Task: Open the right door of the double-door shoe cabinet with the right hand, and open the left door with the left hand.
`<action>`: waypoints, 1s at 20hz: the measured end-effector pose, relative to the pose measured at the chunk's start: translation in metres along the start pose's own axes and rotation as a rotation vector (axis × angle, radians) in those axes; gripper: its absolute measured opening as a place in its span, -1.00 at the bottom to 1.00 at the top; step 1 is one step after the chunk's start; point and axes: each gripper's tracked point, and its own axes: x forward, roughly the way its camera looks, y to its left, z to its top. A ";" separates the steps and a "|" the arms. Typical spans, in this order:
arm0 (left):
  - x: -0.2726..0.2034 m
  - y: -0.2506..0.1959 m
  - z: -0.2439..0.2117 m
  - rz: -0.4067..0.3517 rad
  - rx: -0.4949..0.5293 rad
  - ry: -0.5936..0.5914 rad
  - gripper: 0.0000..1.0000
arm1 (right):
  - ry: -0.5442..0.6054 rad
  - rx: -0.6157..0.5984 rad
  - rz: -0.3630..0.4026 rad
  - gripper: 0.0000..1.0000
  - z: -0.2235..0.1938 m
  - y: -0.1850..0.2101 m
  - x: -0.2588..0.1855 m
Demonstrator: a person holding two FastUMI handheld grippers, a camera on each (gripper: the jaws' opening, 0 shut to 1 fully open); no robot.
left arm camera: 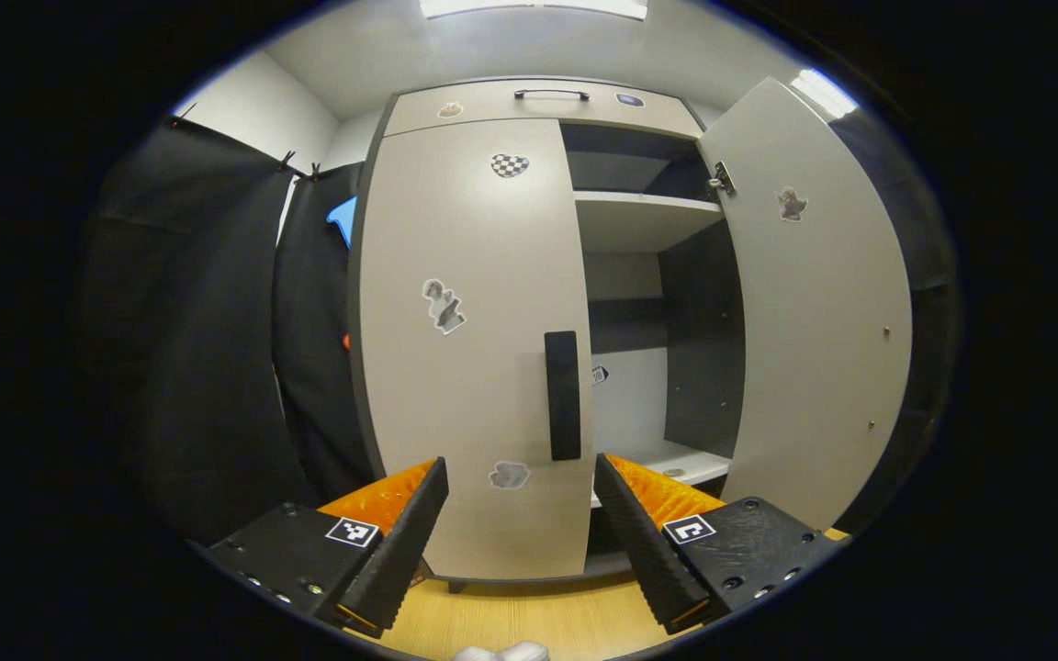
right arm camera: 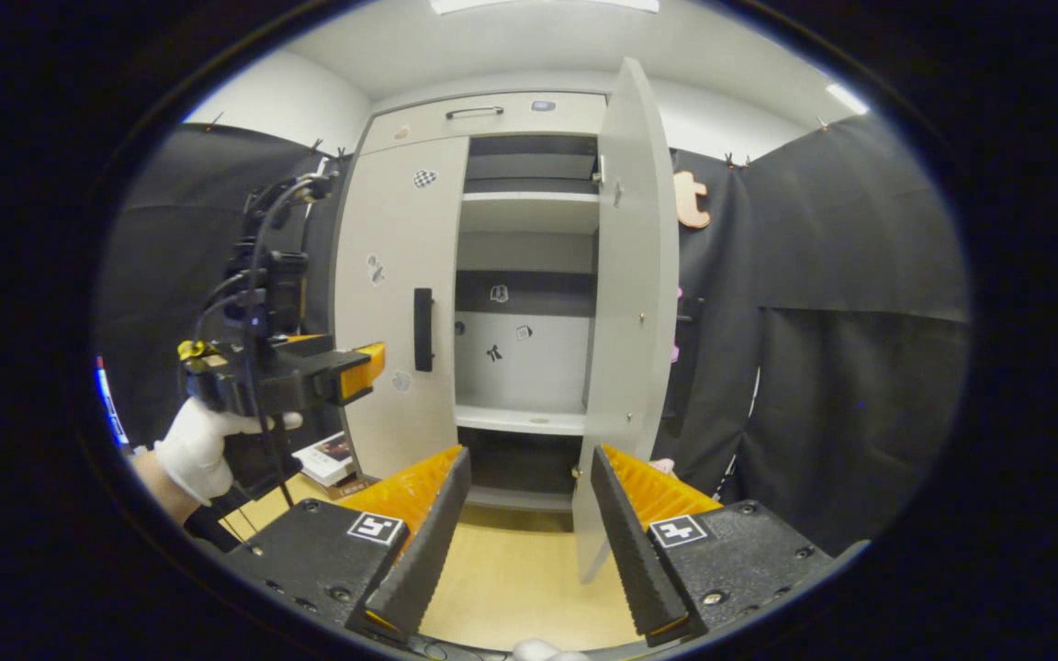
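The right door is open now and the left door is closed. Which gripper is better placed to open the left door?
The left gripper: open, its fingers frame the left door's black handle straight ahead. The right gripper faces the open right door.

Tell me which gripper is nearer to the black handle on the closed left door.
Left. The left gripper is open right in front of the black handle, fingers either side. The right gripper is farther back, by the open right door.
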 end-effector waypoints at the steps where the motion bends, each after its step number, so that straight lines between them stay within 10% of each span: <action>1: 0.012 -0.005 0.003 -0.002 0.006 -0.008 0.92 | 0.000 0.000 -0.004 0.72 0.001 -0.003 0.003; 14: 0.122 -0.019 0.000 0.032 -0.026 0.027 0.82 | 0.012 -0.016 -0.040 0.72 0.001 -0.026 0.021; 16: 0.126 -0.019 -0.009 0.035 -0.029 0.054 0.31 | 0.008 -0.022 -0.038 0.67 0.004 -0.024 0.027; 20: 0.126 -0.026 -0.006 0.027 -0.024 0.052 -0.07 | -0.001 -0.020 -0.035 0.72 0.006 -0.026 0.021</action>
